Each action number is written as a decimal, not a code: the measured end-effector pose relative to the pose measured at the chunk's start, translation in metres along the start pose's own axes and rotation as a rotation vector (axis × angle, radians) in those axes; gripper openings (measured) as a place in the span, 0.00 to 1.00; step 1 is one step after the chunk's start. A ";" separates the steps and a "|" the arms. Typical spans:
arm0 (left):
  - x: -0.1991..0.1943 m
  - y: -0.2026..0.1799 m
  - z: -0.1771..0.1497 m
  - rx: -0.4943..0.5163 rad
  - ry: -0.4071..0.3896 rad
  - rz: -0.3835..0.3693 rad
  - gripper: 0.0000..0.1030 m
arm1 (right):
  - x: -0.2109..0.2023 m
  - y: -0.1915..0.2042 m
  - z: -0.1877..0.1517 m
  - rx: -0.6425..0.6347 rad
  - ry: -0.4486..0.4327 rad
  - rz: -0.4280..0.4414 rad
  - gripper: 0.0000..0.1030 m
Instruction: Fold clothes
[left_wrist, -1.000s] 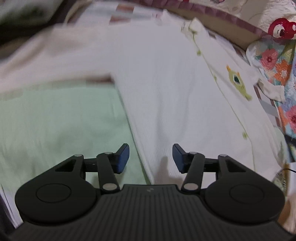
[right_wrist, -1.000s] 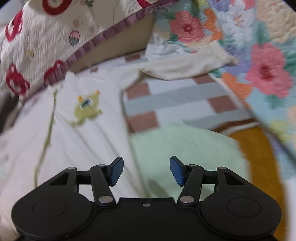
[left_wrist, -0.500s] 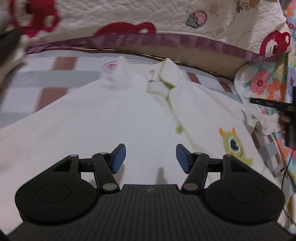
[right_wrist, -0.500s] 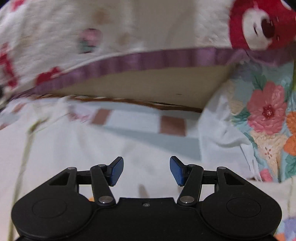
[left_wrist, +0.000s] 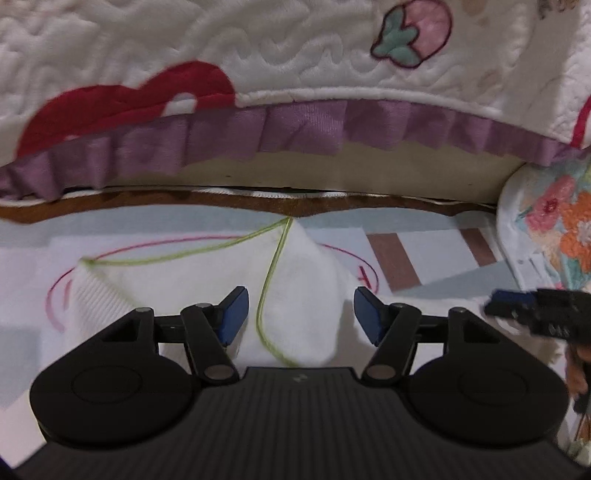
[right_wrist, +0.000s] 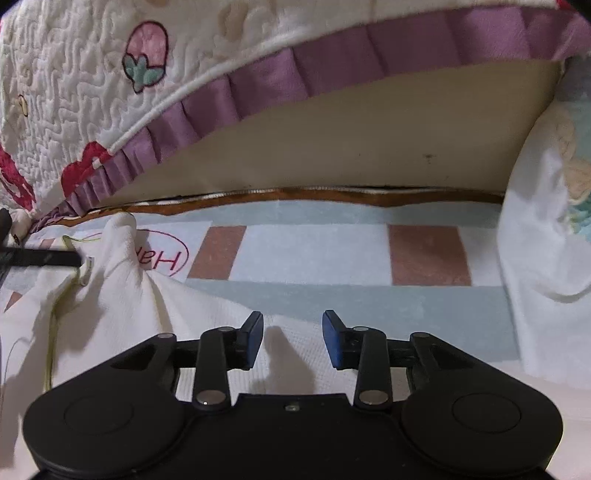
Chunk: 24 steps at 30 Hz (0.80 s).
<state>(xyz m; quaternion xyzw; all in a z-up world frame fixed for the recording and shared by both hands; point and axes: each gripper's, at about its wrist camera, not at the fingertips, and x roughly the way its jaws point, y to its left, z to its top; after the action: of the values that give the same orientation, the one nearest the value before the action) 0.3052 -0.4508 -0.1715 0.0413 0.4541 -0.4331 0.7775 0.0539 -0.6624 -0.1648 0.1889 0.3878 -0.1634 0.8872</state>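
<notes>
A white ribbed garment (left_wrist: 177, 284) with green stitching lies flat on the bed, its collar peaked up near the headboard. My left gripper (left_wrist: 300, 306) hovers at that collar. Its jaws are opening and the collar fold sits between the blue pads without being pressed. My right gripper (right_wrist: 292, 328) is over the garment's (right_wrist: 122, 295) shoulder edge. Its jaws are closing, with fabric lying under the gap and the pads still apart. Each gripper shows at the edge of the other's view: right gripper (left_wrist: 535, 314), left gripper (right_wrist: 37, 256).
A quilted cover with a purple ruffle (left_wrist: 295, 125) hangs over the beige bed end (right_wrist: 369, 155). The sheet (right_wrist: 428, 254) under the garment has grey-blue bands and brown squares. A floral quilt (left_wrist: 554, 221) and a white cloth (right_wrist: 535, 240) crowd the right side.
Both grippers have swept up the garment from its body to the collar and shoulder by the headboard. The right jaws have narrowed; the left jaws stand a little wider.
</notes>
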 end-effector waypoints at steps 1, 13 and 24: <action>0.007 0.000 0.002 0.000 0.010 0.005 0.60 | -0.001 0.002 -0.004 -0.003 -0.002 0.005 0.39; 0.011 -0.017 0.007 0.138 -0.024 -0.004 0.06 | 0.015 0.035 -0.010 -0.140 0.038 -0.088 0.06; 0.012 -0.007 0.005 0.123 -0.137 0.092 0.06 | -0.002 0.022 0.006 -0.050 -0.146 -0.211 0.00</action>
<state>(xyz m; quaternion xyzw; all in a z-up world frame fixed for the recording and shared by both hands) 0.3062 -0.4652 -0.1748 0.0801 0.3697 -0.4261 0.8218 0.0664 -0.6453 -0.1550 0.1124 0.3439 -0.2592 0.8955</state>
